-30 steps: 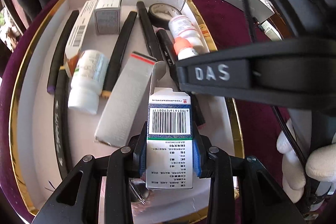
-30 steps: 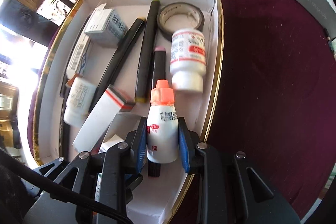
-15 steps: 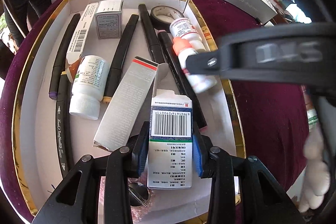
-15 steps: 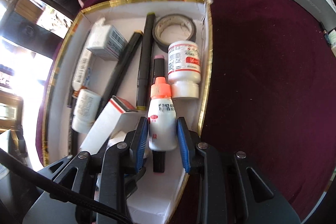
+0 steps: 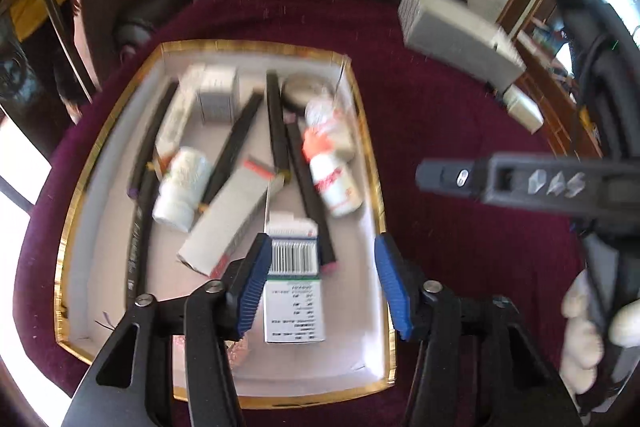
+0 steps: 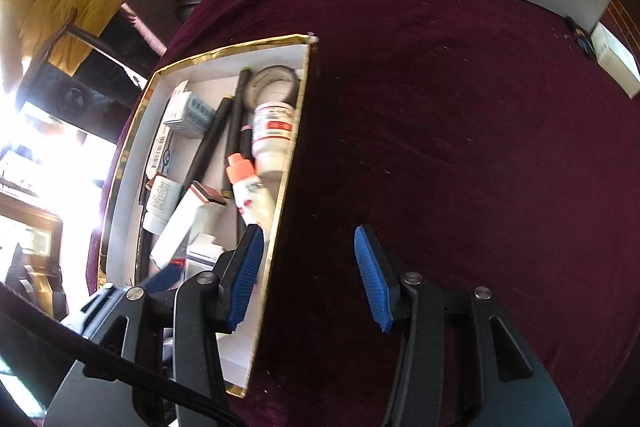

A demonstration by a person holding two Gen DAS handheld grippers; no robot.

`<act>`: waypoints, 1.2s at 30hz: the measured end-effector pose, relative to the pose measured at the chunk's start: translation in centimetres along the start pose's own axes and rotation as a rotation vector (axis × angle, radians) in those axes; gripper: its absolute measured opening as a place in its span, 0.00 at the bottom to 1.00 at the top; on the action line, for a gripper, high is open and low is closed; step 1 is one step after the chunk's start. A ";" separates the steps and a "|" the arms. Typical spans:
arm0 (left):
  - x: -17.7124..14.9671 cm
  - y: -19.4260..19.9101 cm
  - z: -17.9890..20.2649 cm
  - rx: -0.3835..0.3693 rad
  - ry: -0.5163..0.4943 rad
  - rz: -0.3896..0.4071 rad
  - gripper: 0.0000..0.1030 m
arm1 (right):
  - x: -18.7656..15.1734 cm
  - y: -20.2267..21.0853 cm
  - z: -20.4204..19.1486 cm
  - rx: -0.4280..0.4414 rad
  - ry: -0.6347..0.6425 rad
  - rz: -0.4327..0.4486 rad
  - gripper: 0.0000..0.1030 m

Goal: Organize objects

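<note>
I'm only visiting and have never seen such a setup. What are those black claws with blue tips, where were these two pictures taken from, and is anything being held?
There is no robot here: a person holds a two-finger gripper in each hand, and a fisheye camera on each looks along its fingers. One picture is from the left gripper, the other from the right gripper. On a dark red cloth sits a gold-rimmed tray with pens, boxes, a tape roll and bottles. Nothing is held: both sets of jaws are opening. The barcode box lies in the tray below the left jaws, untouched by the pads. The orange-capped bottle lies in the tray, outside the right jaws.
</note>
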State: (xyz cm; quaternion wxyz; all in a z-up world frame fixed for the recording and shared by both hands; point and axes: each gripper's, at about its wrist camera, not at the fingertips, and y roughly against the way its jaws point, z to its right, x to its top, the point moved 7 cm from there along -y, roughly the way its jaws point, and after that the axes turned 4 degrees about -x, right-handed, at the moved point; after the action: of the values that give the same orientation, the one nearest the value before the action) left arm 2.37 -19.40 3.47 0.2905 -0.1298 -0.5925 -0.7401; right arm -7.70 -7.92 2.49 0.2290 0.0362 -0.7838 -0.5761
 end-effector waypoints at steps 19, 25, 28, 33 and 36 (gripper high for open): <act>8.6 20.0 0.4 0.267 0.054 0.655 0.98 | -0.3 13.9 -4.5 -0.071 0.185 0.581 0.80; 8.0 20.2 -0.3 0.368 0.055 0.636 0.98 | 0.1 15.6 -4.6 -0.111 0.174 0.641 0.81; 7.5 19.7 -1.1 0.398 0.056 0.608 0.98 | 0.5 17.0 -4.7 -0.126 0.176 0.681 0.81; 6.0 17.7 -2.9 0.411 0.102 0.503 0.98 | -0.3 18.4 -4.9 -0.121 0.156 0.767 0.99; 4.9 15.2 -4.0 0.415 0.126 0.432 0.98 | -0.4 16.5 -4.5 -0.119 0.135 0.711 1.00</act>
State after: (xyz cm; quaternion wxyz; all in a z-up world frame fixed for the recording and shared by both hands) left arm 7.95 -26.50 17.22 0.4977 -0.1443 -0.6706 -0.5308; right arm -2.15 -6.28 18.57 0.4677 -0.2138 -0.6958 -0.5014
